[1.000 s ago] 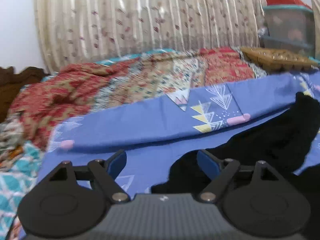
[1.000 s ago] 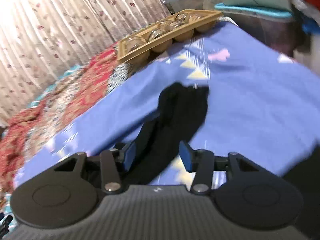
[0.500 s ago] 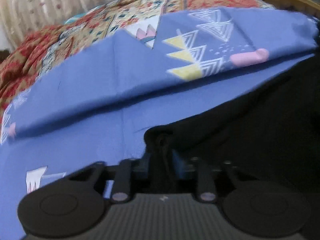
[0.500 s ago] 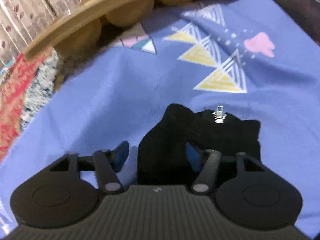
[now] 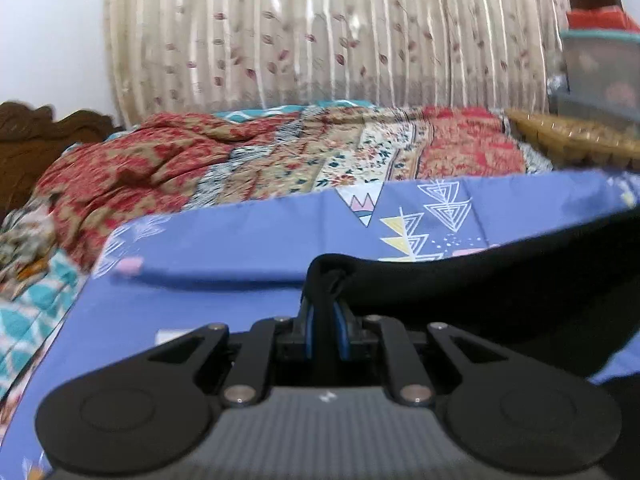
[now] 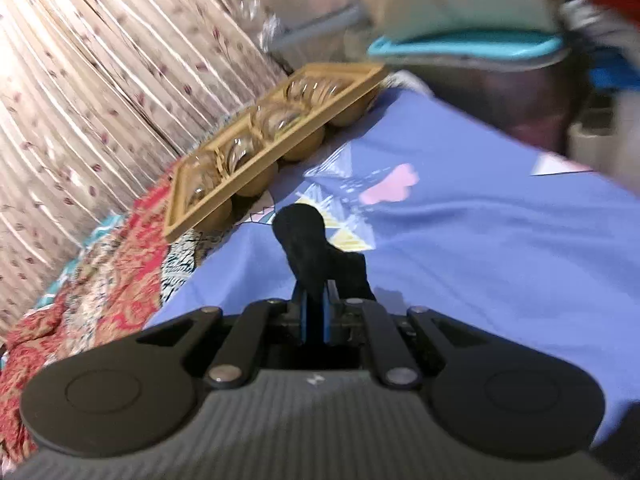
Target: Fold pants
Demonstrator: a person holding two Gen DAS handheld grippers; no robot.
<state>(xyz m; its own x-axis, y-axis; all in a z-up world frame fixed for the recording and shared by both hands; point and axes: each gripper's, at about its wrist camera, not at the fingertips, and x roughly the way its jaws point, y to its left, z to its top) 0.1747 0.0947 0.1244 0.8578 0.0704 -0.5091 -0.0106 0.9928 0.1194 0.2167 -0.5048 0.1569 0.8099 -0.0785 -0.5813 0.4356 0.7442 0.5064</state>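
The black pants are lifted off the blue patterned bedsheet. My left gripper is shut on one corner of the pants, and the cloth stretches away to the right. My right gripper is shut on another corner of the pants, which sticks up between the blue pads above the sheet. The middle of the pants is hidden from both views.
A red floral quilt lies bunched at the far side of the bed. A tan tray with glass bowls sits at the bed's far corner. Striped curtains hang behind. Plastic bins stand at the right.
Both grippers went from open near the pants to shut on the cloth, then rose, lifting the pants off the sheet.
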